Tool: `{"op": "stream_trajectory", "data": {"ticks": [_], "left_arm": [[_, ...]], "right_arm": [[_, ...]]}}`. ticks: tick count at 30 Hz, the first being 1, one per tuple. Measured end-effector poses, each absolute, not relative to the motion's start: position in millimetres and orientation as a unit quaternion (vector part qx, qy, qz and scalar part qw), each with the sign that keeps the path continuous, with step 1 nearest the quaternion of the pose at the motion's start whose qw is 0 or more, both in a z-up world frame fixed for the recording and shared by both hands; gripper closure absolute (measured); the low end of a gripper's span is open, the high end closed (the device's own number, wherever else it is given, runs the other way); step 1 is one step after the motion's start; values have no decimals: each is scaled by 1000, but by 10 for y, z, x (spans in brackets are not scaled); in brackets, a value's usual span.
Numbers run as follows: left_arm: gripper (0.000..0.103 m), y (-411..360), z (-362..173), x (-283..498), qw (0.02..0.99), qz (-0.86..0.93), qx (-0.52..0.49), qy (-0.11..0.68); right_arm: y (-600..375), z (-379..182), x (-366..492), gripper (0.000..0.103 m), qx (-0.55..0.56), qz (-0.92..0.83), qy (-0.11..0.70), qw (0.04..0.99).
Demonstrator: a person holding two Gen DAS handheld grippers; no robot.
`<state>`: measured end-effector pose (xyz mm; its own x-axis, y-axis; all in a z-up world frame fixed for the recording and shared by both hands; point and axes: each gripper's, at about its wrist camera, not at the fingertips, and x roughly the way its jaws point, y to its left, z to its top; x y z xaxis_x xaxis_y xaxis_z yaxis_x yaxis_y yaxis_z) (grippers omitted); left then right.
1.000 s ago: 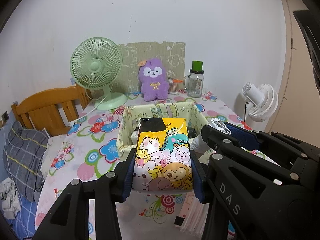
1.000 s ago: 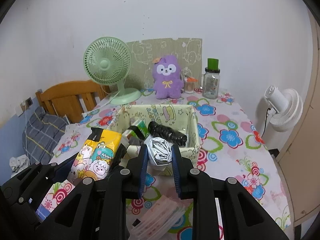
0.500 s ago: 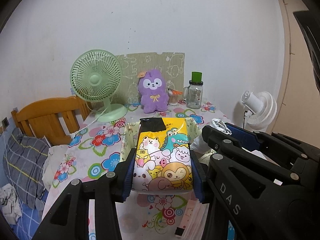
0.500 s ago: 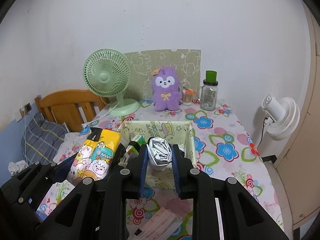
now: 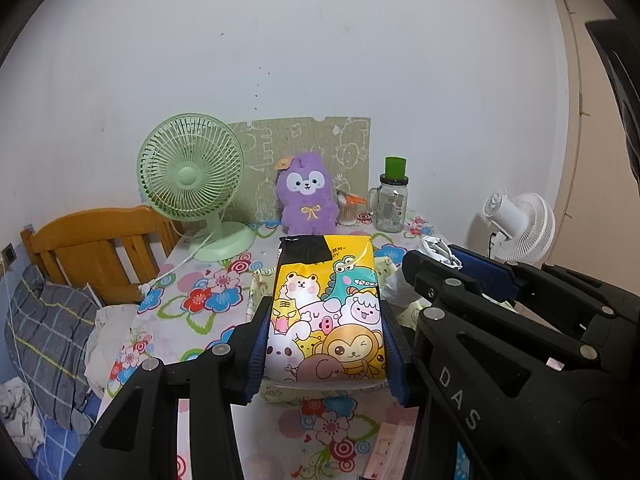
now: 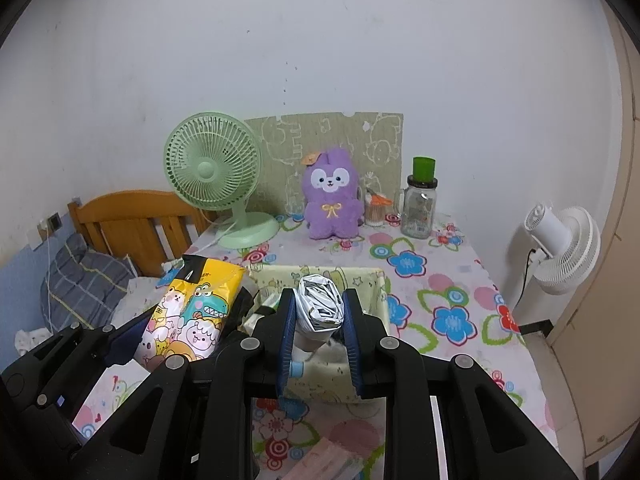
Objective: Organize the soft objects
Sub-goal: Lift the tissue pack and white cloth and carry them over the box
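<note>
My left gripper [image 5: 326, 344] is shut on a yellow cartoon-animal tissue pack [image 5: 326, 316] and holds it above the pale green fabric storage box [image 5: 256, 284]. The pack also shows in the right wrist view [image 6: 192, 312]. My right gripper [image 6: 319, 330] is shut on a crumpled silver-white bundle [image 6: 322, 310] and holds it above the same box [image 6: 360, 276]. The right gripper with its bundle [image 5: 438, 250] shows at the right of the left wrist view. A purple plush toy [image 6: 331, 196] stands at the back of the table.
A green desk fan [image 6: 214, 172], a glass jar with a green lid [image 6: 420, 204] and a patterned board stand by the wall. A white fan [image 6: 560, 240] is at the right. A wooden headboard [image 6: 132, 220] and bedding are at the left. Pink packets [image 6: 324, 460] lie near the front edge.
Both grippers have risen and pulled back with their loads, so the box and table now sit lower and farther in both views. Both grips stay shut.
</note>
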<state>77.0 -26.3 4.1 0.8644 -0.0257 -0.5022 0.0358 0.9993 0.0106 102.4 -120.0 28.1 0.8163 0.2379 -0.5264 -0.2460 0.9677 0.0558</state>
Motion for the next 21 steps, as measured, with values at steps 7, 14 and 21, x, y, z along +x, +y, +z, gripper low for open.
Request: {"op": "stream_trajectory", "data": {"ticks": [7, 14, 21], "left_arm": [[53, -218, 51, 916, 965, -12, 6, 261], [53, -196, 59, 1052, 965, -11, 1, 261], [53, -172, 49, 1222, 964, -8, 2, 264]], "right_arm": [[-1147, 310, 1176, 77, -11, 131, 274, 953], [-1112, 312, 1330, 77, -12, 134, 275, 952], [-1096, 300, 1474, 77, -11, 135, 278, 951]]}}
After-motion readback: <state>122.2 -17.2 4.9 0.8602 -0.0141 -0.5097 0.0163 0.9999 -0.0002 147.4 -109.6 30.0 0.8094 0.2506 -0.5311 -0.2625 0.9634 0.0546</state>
